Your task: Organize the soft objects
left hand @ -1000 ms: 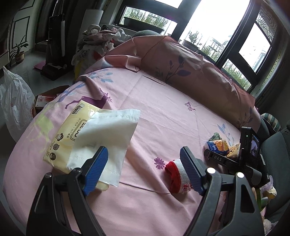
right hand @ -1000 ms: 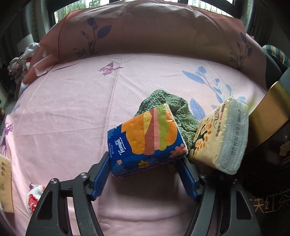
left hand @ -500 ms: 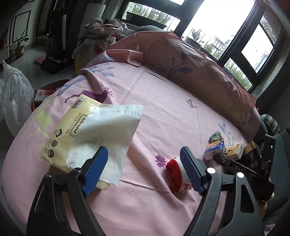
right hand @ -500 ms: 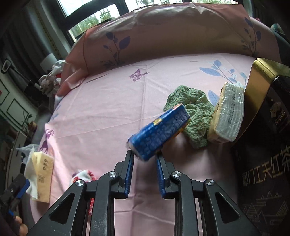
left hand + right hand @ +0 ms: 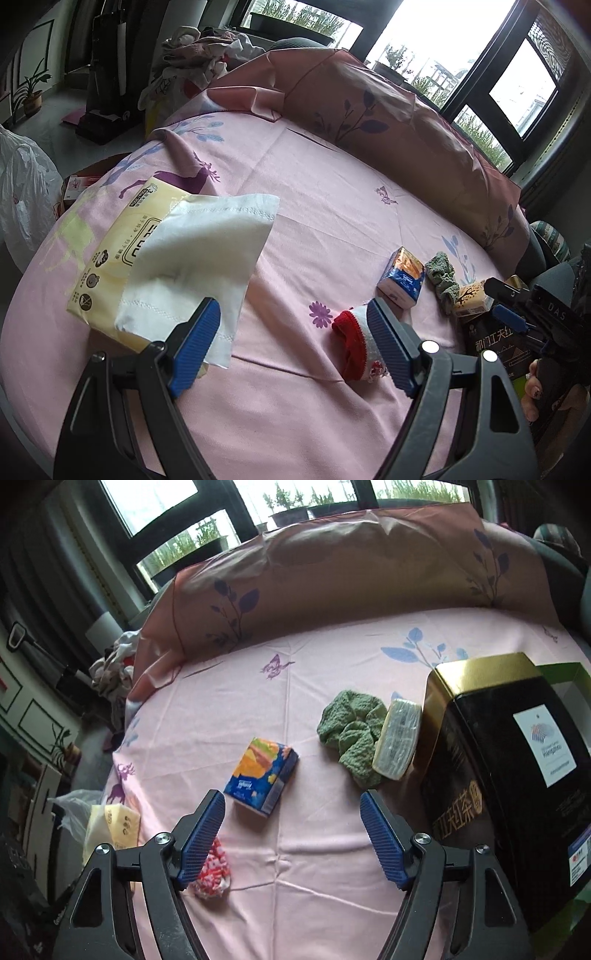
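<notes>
My right gripper point(image 5: 291, 797) hovers above the pink bed sheet point(image 5: 332, 849), its jaws opening with nothing between them. A blue tissue pack point(image 5: 262, 775) point(image 5: 400, 282) lies free on the sheet just beyond its left finger. Right of the pack are a green knitted cloth point(image 5: 351, 734) point(image 5: 441, 275) and a small yellow tissue pack point(image 5: 397, 738) leaning on a black and gold box point(image 5: 498, 775). My left gripper point(image 5: 291, 310) stands open and empty. A red and white sock point(image 5: 354, 343) lies by its right finger, and a large yellow tissue pack point(image 5: 107, 266) under a white tissue point(image 5: 199, 258) by its left.
A long pink pillow point(image 5: 332, 572) runs along the far side of the bed under the windows. A heap of clothes point(image 5: 199, 44) sits past the bed's far left corner. On the floor at the left lies a white plastic bag point(image 5: 22, 199). A hand point(image 5: 533, 376) shows at the right edge.
The right gripper shut on the blue tissue pack, carried it left off the green cloth, then let it go and rose. The left gripper stayed where it was.
</notes>
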`<action>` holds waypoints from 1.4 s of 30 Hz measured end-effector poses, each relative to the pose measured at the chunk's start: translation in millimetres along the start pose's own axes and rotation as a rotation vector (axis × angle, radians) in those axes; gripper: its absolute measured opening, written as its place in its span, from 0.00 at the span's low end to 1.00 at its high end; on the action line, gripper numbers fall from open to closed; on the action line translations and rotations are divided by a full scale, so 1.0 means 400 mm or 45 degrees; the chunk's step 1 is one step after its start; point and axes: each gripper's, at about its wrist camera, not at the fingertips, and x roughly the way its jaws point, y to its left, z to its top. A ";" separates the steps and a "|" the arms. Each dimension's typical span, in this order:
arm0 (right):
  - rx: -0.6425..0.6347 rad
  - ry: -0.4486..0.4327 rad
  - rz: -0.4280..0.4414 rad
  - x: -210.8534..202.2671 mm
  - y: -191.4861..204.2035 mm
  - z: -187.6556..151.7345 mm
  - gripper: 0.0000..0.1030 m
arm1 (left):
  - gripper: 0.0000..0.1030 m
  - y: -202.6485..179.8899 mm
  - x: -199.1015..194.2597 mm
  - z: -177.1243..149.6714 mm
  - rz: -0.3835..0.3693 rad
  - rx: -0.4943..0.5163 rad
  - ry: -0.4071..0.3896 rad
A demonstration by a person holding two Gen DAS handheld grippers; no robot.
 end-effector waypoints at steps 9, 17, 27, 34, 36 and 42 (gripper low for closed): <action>-0.060 0.173 -0.107 0.231 0.105 0.033 0.74 | 0.78 -0.008 0.006 -0.002 0.018 0.030 0.016; -0.140 0.191 -0.133 0.301 0.145 0.005 0.60 | 0.78 -0.019 0.014 -0.003 0.023 0.052 0.026; -0.078 0.211 0.063 0.092 0.041 -0.119 0.57 | 0.77 -0.066 0.023 -0.040 -0.100 0.123 0.138; -0.128 0.267 0.146 0.041 0.020 -0.203 0.58 | 0.76 -0.112 0.043 -0.077 -0.154 0.141 0.219; -0.105 0.326 0.171 0.053 0.013 -0.211 0.60 | 0.76 -0.117 0.050 -0.087 -0.156 0.140 0.237; -0.116 0.222 0.118 -0.009 -0.006 -0.204 0.69 | 0.73 -0.130 0.065 -0.112 -0.203 0.113 0.304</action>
